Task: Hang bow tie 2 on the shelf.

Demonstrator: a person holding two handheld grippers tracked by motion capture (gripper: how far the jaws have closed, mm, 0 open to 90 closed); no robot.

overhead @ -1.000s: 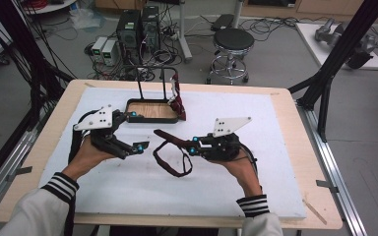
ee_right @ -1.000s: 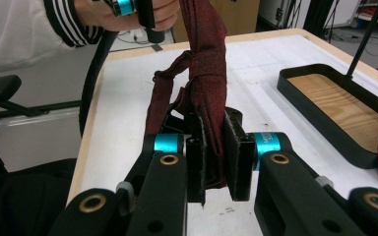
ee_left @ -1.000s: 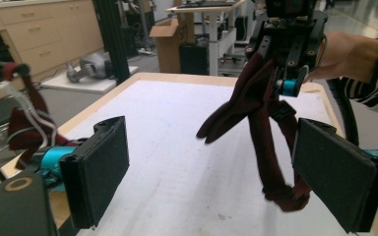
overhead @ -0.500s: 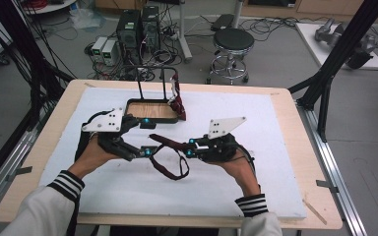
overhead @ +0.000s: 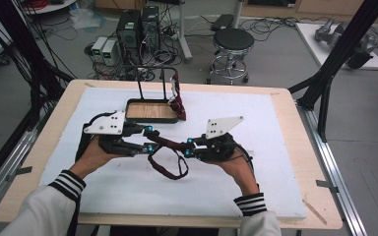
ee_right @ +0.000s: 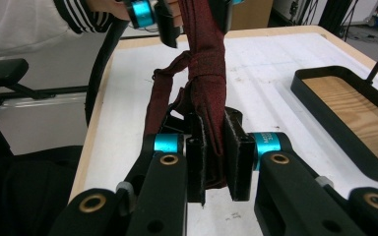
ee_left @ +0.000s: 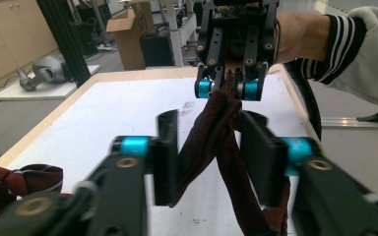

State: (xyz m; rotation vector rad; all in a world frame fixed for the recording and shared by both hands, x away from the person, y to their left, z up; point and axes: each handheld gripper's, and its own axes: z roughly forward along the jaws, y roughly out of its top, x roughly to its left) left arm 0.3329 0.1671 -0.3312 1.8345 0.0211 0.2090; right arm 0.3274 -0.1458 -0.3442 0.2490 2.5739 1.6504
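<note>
White padding covers the wooden surface in front of me, with a black wire stand on a wood-floored tray at its far side and computer towers and a stool on the floor beyond.

I hold a dark red woven fabric strap stretched between my two tools, above the padding and near its middle. My right gripper has its fingers pressed onto one end of the strap, which rises from between the pads and shows a knot or twist partway up. My left gripper has its fingers spread a little, with the strap running up between them; whether a pad touches the cloth I cannot tell. A slack loop of the strap hangs below and rests on the padding.

I judge this to be the handover or straightening step: one end is secured, the other not yet clamped. Next I should press the left fingers together on the strap just below the twist, keeping the cloth centred on the pads so it doesn't slip off an edge, then draw the tools apart gently.
</note>
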